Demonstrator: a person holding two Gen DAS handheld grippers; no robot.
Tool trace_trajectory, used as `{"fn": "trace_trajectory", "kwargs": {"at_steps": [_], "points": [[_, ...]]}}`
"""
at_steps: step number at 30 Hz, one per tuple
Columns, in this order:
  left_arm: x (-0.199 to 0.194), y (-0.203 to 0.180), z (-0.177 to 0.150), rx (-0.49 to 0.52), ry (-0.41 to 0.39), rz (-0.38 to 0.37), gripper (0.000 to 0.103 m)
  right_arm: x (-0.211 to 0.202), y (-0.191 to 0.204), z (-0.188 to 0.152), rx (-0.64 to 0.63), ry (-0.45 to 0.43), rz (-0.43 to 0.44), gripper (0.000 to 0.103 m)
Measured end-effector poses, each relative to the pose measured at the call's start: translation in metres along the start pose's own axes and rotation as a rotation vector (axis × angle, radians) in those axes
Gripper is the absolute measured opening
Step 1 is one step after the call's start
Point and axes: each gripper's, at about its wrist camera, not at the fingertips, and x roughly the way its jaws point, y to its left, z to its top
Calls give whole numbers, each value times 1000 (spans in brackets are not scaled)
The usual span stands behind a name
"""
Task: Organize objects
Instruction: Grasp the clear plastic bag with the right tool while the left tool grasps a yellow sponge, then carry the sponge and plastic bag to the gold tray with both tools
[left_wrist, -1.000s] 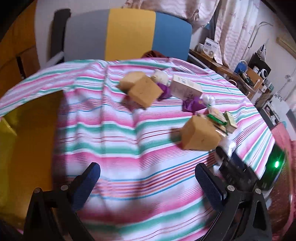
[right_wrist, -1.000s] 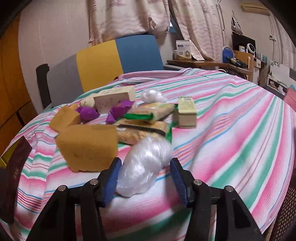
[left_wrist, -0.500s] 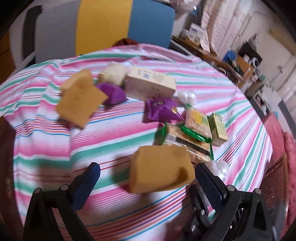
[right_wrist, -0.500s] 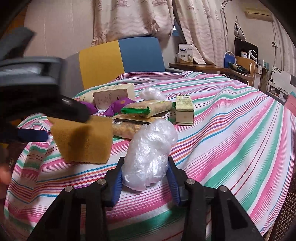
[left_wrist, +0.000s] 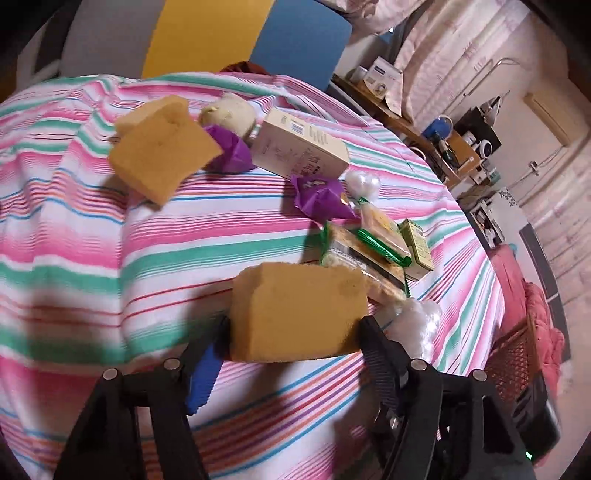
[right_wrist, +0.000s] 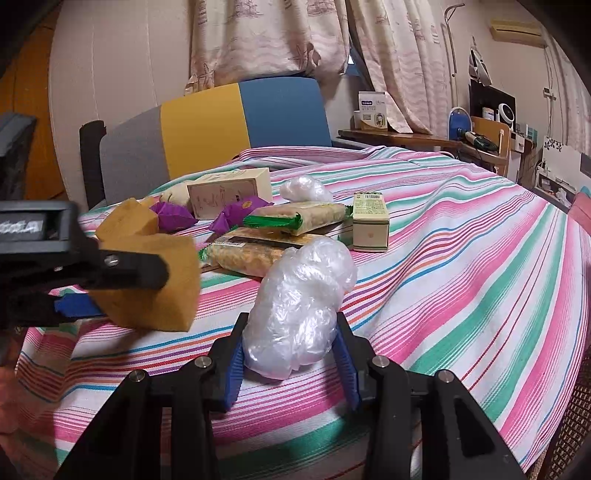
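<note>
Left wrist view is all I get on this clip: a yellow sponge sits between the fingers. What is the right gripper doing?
Observer: The right gripper is shut on a crumpled clear plastic bag, just in front of the snack packets.
Reviewer: And is the sponge really pinched?
Observer: Seen from the side, yes. The left gripper has one finger pressed across the top of the sponge, and a blue pad shows beneath it.

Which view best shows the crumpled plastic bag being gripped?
The right wrist view: the crumpled plastic bag sits centred between the right gripper's pads, fully visible. The left wrist view shows only part of it at the edge, behind the sponge.
</note>
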Motion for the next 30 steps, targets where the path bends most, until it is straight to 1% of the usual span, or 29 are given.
{"fn": "trace_trajectory", "kwargs": {"at_steps": [12, 18, 22, 26, 30], "points": [[-41, 28, -31, -7, -55, 35, 68, 0, 2, 0, -13, 1, -10, 43], [-67, 38, -48, 21, -99, 50, 68, 0, 2, 3, -5, 14, -8, 43], [-87, 46, -56, 16, -133, 58, 68, -2, 3, 5, -4, 38, -23, 36], [-109, 57, -61, -2, -173, 66, 68, -8, 7, 5, 21, 55, 4, 34], [-132, 72, -64, -43, -216, 73, 68, -15, 19, 4, 11, 68, 41, 34]]}}
